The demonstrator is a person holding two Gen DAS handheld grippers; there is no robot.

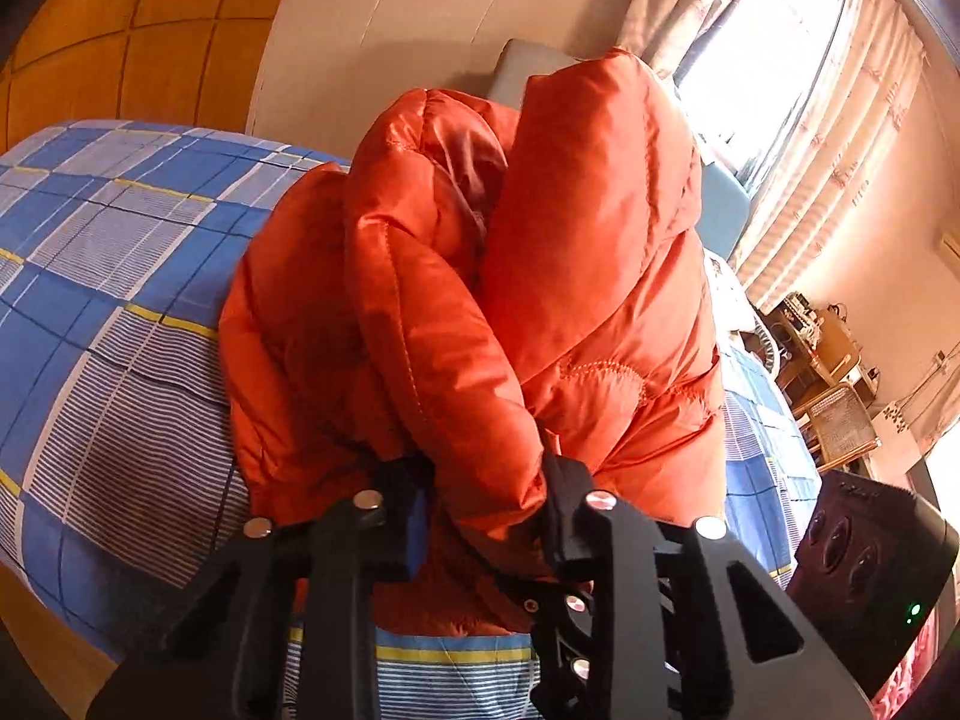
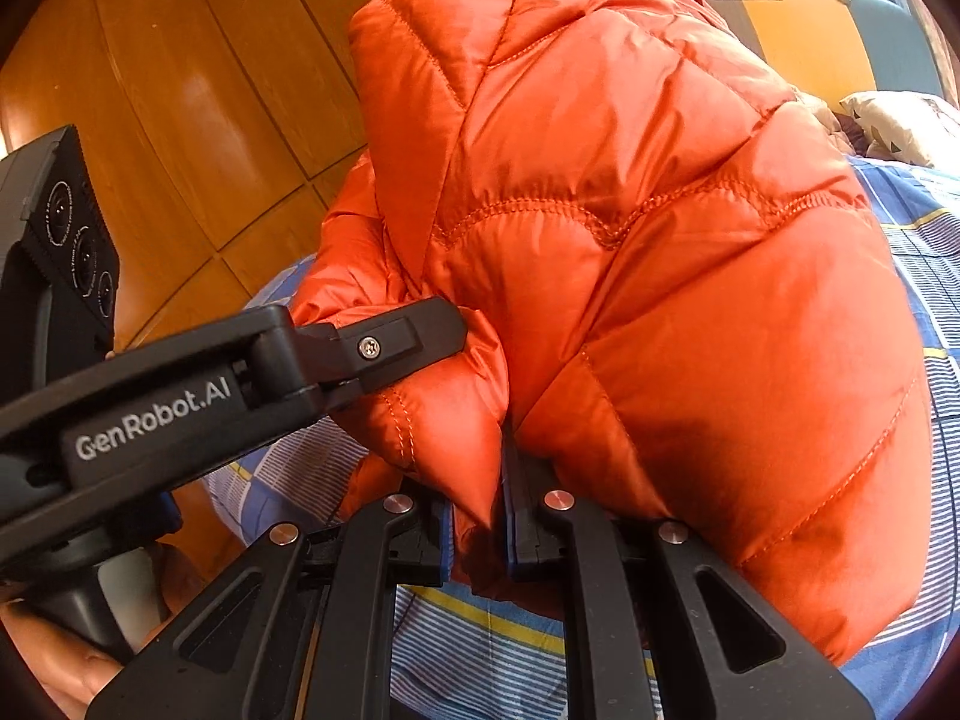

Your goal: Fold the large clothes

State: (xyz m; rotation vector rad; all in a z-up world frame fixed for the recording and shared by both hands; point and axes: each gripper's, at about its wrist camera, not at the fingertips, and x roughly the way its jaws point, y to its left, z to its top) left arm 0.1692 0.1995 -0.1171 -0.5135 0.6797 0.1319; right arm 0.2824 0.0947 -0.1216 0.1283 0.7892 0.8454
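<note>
Left wrist view: left gripper point(image 1: 486, 516) pinching a puffy fold of the orange down jacket point(image 1: 540, 276), jaws closed onto the fabric. Jacket bunched and lifted ahead of the fingers, lower part resting on the blue checked bedsheet point(image 1: 108, 276) beneath and to the left. Window point(image 1: 762, 60) far ahead to the right.

Right wrist view: right gripper point(image 2: 474, 522) clamped on a pointed quilted edge of the same jacket, blue pads against the cloth. Left gripper entering from the left, touching the jacket just ahead. Wooden floor point(image 2: 198, 90) beyond, to the left.

Handling judgement: light, soft, springy; shiny shell probably slippery. Best taken at stitched seams or hem edges, not on puffed panels, to limit slipping.
</note>
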